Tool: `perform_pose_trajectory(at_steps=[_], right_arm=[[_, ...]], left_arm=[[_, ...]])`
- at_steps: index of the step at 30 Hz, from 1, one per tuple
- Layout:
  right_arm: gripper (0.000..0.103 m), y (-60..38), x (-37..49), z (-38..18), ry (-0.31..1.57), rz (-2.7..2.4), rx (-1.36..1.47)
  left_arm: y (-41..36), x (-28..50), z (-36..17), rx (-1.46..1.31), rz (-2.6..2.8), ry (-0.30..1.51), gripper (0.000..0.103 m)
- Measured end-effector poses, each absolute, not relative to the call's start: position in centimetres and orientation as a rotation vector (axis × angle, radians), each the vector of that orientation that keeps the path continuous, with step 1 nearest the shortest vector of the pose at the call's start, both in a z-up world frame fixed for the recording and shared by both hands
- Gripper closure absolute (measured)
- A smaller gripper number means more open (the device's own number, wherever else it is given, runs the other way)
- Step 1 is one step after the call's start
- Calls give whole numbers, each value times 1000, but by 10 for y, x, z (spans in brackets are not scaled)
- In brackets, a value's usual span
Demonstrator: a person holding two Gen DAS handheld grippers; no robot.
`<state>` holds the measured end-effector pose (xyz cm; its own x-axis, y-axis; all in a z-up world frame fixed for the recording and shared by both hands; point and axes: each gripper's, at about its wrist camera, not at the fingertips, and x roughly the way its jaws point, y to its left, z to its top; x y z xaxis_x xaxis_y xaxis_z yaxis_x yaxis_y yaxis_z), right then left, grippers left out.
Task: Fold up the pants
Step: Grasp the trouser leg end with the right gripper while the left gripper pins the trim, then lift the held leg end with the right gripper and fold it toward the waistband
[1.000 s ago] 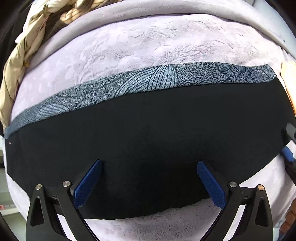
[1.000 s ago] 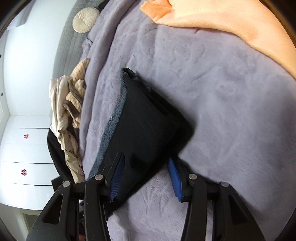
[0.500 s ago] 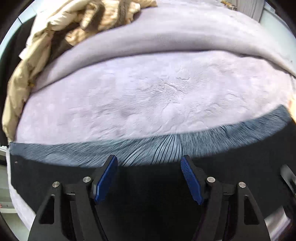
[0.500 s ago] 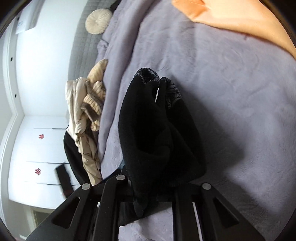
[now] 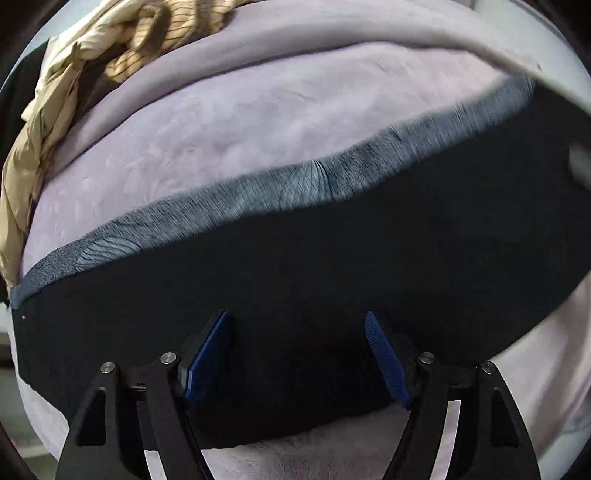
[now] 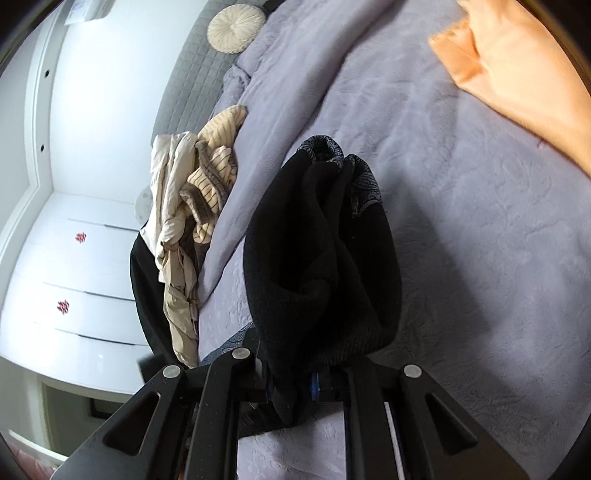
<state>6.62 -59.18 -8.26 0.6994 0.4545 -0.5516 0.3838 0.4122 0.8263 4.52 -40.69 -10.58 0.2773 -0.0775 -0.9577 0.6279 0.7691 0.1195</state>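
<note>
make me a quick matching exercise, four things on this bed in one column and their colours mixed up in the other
Things:
1. pants
2. blanket
3. round cushion
4. cloth in the far corner

Colours:
a. cream
b. orange
c. black with a grey patterned band
d. pale purple

Pairs: 1-c, 2-d, 3-a, 4-b

Black pants (image 5: 332, 266) with a grey-blue leaf-lined band (image 5: 280, 188). Lilac blanket (image 5: 221, 129), embossed. Beige striped clothes (image 6: 210, 173) far left, orange cloth (image 6: 517, 62) far right.
</note>
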Motion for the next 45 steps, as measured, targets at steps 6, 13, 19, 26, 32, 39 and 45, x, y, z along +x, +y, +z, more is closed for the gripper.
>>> perform_pose_trajectory(at_steps=[6, 13, 19, 26, 32, 39, 45], right_arm=[[89, -550, 86, -37, 862, 72, 971], [88, -460, 113, 11, 913, 22, 712], [88, -325, 160, -10, 1082, 18, 487], [67, -175, 187, -72, 1283, -97, -9], [46, -174, 158, -28, 1255, 37, 76], [45, -320, 115, -67, 1244, -43, 1018], [49, -353, 102, -107, 1164, -47, 1310]], left_arm=[[-383, 57, -100, 449, -559, 1279, 26], [-277, 79, -67, 392, -567, 1295, 26], [-177, 113, -54, 392, -479, 1302, 26], [-97, 147, -63, 336, -328, 1327, 26], [-83, 152, -64, 291, -345, 1344, 26], [-136, 152, -50, 219, -542, 1361, 26], [-184, 146, -76, 213, -600, 1439, 26]])
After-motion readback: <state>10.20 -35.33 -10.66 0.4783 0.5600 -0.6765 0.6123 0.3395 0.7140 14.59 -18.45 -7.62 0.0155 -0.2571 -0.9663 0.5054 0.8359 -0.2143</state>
